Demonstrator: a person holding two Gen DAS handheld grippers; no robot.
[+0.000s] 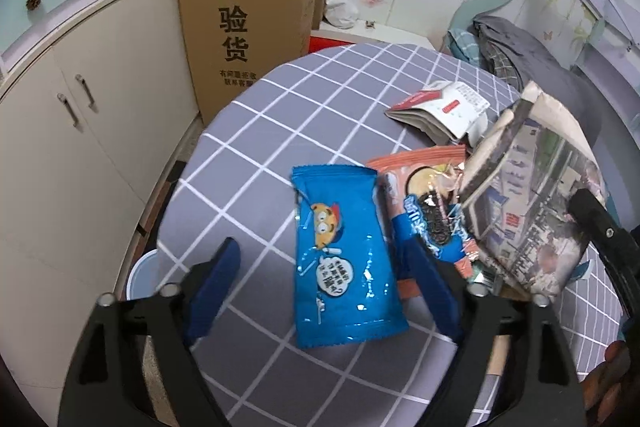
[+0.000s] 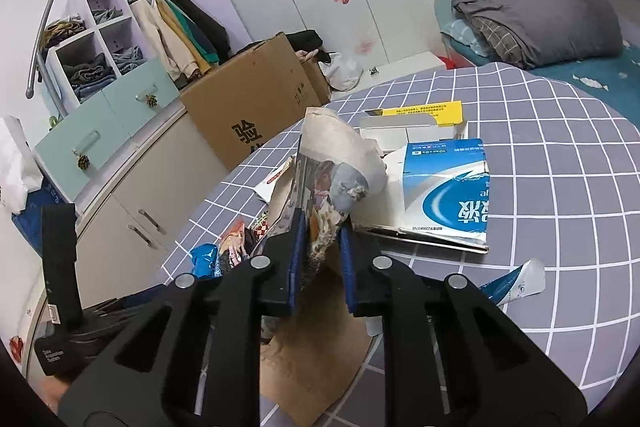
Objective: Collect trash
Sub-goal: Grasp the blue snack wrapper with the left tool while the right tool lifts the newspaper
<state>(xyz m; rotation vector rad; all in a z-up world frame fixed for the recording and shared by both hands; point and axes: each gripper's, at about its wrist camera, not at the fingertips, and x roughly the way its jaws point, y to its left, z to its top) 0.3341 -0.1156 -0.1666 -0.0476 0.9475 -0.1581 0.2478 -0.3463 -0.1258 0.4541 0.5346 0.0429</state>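
A blue snack wrapper [image 1: 344, 259] lies flat on the round table's grey checked cloth [image 1: 320, 99]. My left gripper [image 1: 324, 287] is open and straddles its near end, with both blue pads clear of it. An orange cookie wrapper [image 1: 424, 195] lies just right of it, partly under a crumpled newspaper sheet [image 1: 532, 203]. My right gripper [image 2: 322, 231] is shut on that newspaper [image 2: 332, 171] and holds it upright above the table. A white and red packet [image 1: 444, 111] rests farther back.
A blue and white carton [image 2: 444, 195], a yellow and white flattened box [image 2: 420, 119], a squashed tube [image 2: 516, 281] and brown paper [image 2: 316, 347] lie on the table. A large cardboard box [image 1: 244, 35] leans on cabinets [image 1: 80, 155]. A pale blue bin [image 1: 140, 275] stands below the table's left edge.
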